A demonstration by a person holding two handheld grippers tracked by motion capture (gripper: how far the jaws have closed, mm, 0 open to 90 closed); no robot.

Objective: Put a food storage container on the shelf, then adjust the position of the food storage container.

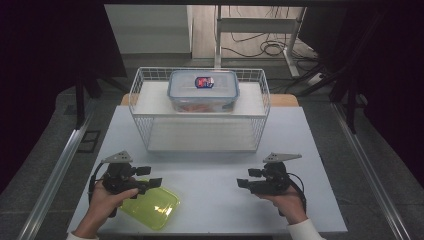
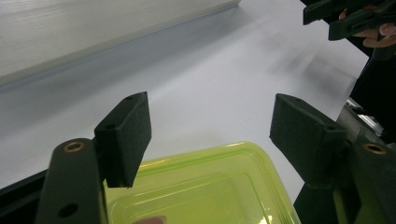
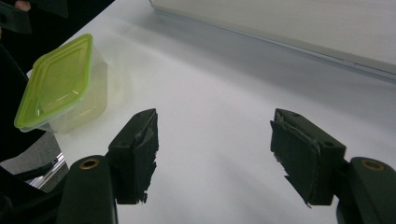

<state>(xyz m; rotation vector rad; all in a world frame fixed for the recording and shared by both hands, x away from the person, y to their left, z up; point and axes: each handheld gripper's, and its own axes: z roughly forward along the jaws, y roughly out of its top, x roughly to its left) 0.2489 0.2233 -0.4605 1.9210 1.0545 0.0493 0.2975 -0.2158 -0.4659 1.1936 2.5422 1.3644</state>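
A yellow-green lidded container (image 1: 150, 206) sits at the table's front left corner. My left gripper (image 1: 150, 177) hovers just over its far edge, open. In the left gripper view the green lid (image 2: 210, 186) lies below and between the spread jaws of the left gripper (image 2: 210, 135), and no pad touches it. My right gripper (image 1: 248, 178) is at the front right, pointing left, open with nothing in it. In the right gripper view the right gripper (image 3: 215, 149) stands over bare table, with the green container (image 3: 58, 79) off to the left.
A white wire basket (image 1: 136, 100) stands at the back middle of the white table (image 1: 210, 170). A clear box with a blue-rimmed lid (image 1: 202, 90) rests on the basket's upper shelf. Dark floor and metal rails flank the table. The right gripper (image 2: 345, 16) also appears far off in the left gripper view.
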